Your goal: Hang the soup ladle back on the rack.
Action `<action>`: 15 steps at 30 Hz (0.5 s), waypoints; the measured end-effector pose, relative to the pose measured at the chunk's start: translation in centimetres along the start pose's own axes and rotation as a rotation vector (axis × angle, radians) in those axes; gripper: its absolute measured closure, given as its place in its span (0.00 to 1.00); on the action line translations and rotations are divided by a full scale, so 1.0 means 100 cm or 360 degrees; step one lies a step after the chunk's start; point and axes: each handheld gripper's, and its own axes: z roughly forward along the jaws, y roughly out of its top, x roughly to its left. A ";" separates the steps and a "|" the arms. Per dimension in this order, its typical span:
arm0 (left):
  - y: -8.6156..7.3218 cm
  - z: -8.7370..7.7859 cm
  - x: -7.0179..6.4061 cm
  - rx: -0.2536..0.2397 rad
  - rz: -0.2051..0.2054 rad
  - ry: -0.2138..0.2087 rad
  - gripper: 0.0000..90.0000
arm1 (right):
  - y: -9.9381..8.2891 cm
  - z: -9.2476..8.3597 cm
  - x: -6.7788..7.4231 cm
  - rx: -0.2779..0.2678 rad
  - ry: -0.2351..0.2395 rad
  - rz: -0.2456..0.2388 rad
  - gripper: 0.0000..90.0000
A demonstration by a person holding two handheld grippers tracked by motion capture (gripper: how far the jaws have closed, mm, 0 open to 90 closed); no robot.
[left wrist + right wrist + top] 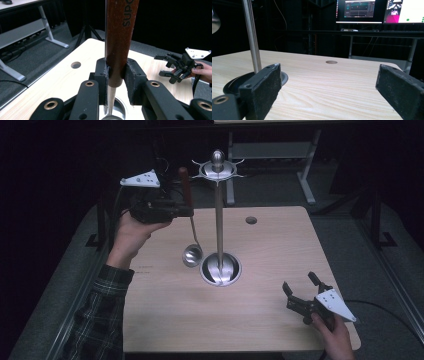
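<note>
A ladle with a brown wooden handle (184, 182) and a steel bowl (192, 255) hangs upright above the table, just left of a steel stand. My left gripper (187, 211) is shut on the lower end of that handle (120, 37); the pads (131, 75) press it from both sides (117, 75). The stand has a round base (220, 269), a tall pole (219, 220) and a hook ring with a knob on top (218, 169). My right gripper (299, 282) rests low near the front right of the table, open with nothing between its jaws (328, 82). It points toward the pole (252, 37).
The light wooden table (270, 250) has a round cable hole (251, 220) near its far edge. Desk frames and legs (306, 180) stand on the floor behind it. Monitors (355, 11) glow in the dark background. The right gripper (176, 66) also appears in the left gripper view.
</note>
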 end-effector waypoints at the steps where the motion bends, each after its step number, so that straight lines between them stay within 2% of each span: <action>1: 0.000 0.000 0.000 0.0000 0.0000 0.0000 0.82 | 0.000 0.000 0.000 0.0000 0.0000 0.0000 0.07; 15: 0.002 0.004 -0.002 0.0003 0.0012 -0.0030 0.82 | 0.000 0.000 0.000 0.0000 0.0000 -0.0002 0.07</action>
